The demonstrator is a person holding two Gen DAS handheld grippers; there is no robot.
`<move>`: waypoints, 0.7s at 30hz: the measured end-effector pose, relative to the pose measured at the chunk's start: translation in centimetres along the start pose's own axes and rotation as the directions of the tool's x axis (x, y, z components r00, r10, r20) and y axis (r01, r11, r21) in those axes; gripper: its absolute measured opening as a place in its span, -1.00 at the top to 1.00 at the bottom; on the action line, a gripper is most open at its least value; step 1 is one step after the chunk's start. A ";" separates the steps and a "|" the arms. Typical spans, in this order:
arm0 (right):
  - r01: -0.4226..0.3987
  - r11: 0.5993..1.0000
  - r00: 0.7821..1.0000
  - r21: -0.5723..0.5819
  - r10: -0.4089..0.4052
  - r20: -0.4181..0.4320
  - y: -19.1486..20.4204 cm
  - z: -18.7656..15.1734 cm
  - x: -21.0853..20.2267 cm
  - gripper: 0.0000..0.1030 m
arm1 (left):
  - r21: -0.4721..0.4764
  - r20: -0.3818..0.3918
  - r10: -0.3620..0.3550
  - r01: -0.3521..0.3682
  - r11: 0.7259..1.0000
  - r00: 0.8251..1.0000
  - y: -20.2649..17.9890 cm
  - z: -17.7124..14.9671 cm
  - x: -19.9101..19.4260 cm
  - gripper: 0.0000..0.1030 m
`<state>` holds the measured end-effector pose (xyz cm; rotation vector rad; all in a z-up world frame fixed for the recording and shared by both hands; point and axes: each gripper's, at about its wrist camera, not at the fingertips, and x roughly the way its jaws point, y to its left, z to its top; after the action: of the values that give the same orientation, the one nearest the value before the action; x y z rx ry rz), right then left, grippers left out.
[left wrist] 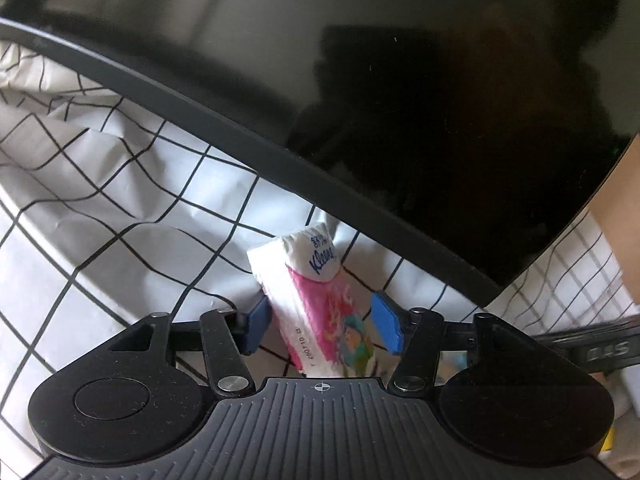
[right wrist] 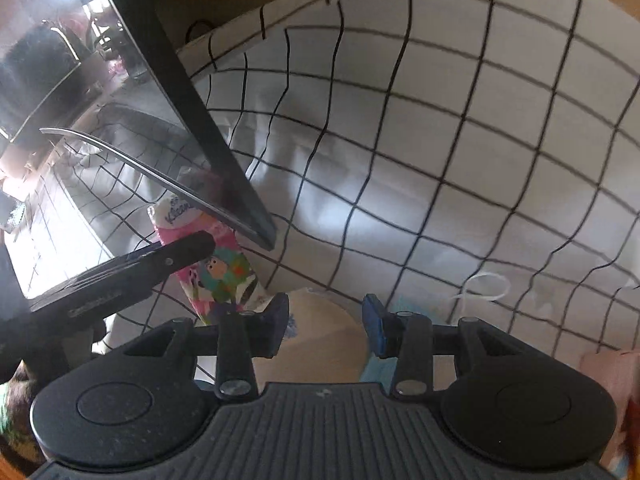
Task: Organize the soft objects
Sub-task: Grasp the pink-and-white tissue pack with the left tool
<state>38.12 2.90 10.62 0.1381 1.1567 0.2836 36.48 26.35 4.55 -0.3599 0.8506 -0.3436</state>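
A pink pocket tissue pack (left wrist: 320,264) with a cartoon print lies on the checked cloth (left wrist: 100,200), its far end tucked under the monitor's lower edge. My left gripper (left wrist: 322,326) straddles it, and the blue pads stand close at its two sides without visibly squeezing it. The right wrist view shows the same pack (right wrist: 224,272) with one of the left gripper's black fingers (right wrist: 180,248) over it. My right gripper (right wrist: 326,322) points down at a beige rounded thing (right wrist: 320,344) that fills the gap between its pads. Whether those pads press on it is unclear.
A dark monitor (left wrist: 400,100) leans over the cloth and blocks the far side. A light blue thing (right wrist: 404,306) with a white loop (right wrist: 484,288) lies beside the beige one. Something pink (right wrist: 608,380) sits at the right edge, and brown cardboard (left wrist: 624,220) stands at the right.
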 end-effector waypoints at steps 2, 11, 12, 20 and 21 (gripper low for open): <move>0.006 1.000 1.000 -0.023 -0.006 -0.001 -0.1 -0.1 -0.3 0.18 | 0.003 -0.013 -0.014 0.014 1.000 1.000 -0.1 0.2 0.2 0.03; 0.022 1.000 0.999 -0.013 -0.022 -0.044 -0.2 -0.1 1.8 0.18 | 0.046 -0.176 -0.073 0.082 0.996 0.982 -1.9 0.9 1.8 0.24; 0.020 1.000 0.999 -0.012 -0.021 -0.043 -0.3 -0.1 1.6 0.18 | 0.056 -0.212 -0.058 0.072 0.996 0.976 -2.0 1.1 2.6 0.24; 0.091 0.996 0.994 0.012 -0.090 -0.057 -0.2 1.7 3.1 0.19 | 0.004 -0.303 -0.132 0.139 0.990 0.944 -1.6 2.8 5.2 0.20; 0.096 0.995 0.992 0.010 -0.095 -0.080 0.0 2.0 3.9 0.24 | 0.005 -0.304 -0.140 0.149 0.989 0.942 -1.4 2.8 5.0 0.20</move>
<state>41.44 4.15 7.97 0.0839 1.2402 0.1979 41.54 23.43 3.56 -0.3490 1.1224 -0.5568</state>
